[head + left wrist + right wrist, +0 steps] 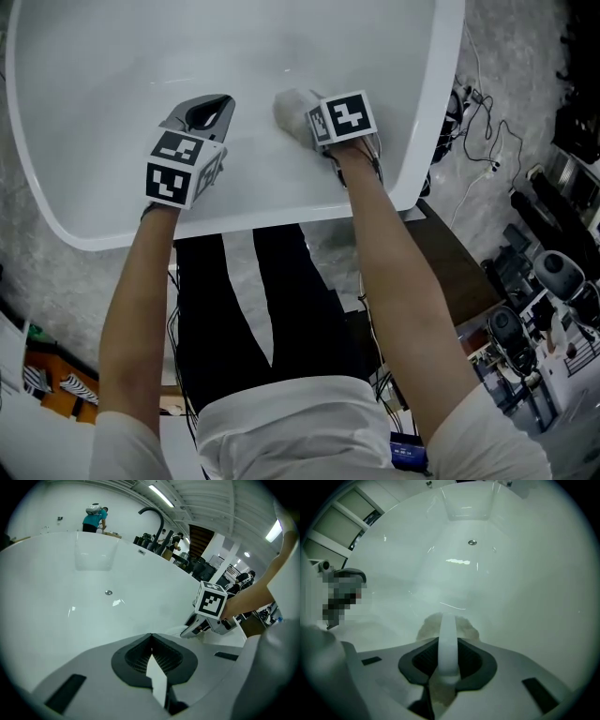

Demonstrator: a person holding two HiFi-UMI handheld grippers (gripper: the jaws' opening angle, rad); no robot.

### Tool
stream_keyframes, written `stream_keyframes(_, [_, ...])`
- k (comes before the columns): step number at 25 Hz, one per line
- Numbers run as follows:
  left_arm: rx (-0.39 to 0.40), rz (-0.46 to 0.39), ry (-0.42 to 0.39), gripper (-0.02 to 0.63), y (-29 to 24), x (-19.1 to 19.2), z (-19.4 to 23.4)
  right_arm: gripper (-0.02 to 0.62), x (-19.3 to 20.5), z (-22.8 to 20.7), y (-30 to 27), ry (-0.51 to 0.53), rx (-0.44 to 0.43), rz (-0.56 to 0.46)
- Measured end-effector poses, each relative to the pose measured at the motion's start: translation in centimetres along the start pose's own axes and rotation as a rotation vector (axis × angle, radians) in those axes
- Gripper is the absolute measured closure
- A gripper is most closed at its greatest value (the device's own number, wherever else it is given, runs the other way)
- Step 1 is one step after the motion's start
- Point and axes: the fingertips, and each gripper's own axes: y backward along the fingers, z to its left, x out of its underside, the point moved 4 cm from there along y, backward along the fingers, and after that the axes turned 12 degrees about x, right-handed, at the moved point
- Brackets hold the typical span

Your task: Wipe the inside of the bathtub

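Note:
The white bathtub (112,56) fills the upper head view, and I stand at its near rim (234,222). My right gripper (302,114) is shut on a beige cloth (289,105) and presses it against the near inner wall. The right gripper view shows the cloth (464,627) bunched past the jaws, with a white strip running between them, and the drain (472,542) far ahead. My left gripper (212,105) hovers inside the tub to the left of the cloth, jaws together, holding nothing. In the left gripper view its jaw tips (151,636) meet, and the right gripper (206,616) is off to the right.
A black curved faucet (152,513) rises behind the tub's far rim. A person in a teal top (93,520) stands far off. Cables (483,131) and dark equipment (544,281) crowd the floor on the right. A brown board (459,272) lies by my right leg.

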Motion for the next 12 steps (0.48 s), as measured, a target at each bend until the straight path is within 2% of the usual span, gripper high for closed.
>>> stream_keyframes(8, [0.024, 0.058, -0.037, 0.594, -1.7, 1.6, 2.0, 0.497, -1.3, -0.3, -2.7, -0.009, 0.008, -0.001])
stream_keyframes(12, [-0.001, 0.084, -0.016, 0.594, -2.6, 2.9, 3.8, 0.497, -2.1, -0.3, -4.4, -0.004, 0.018, -0.018])
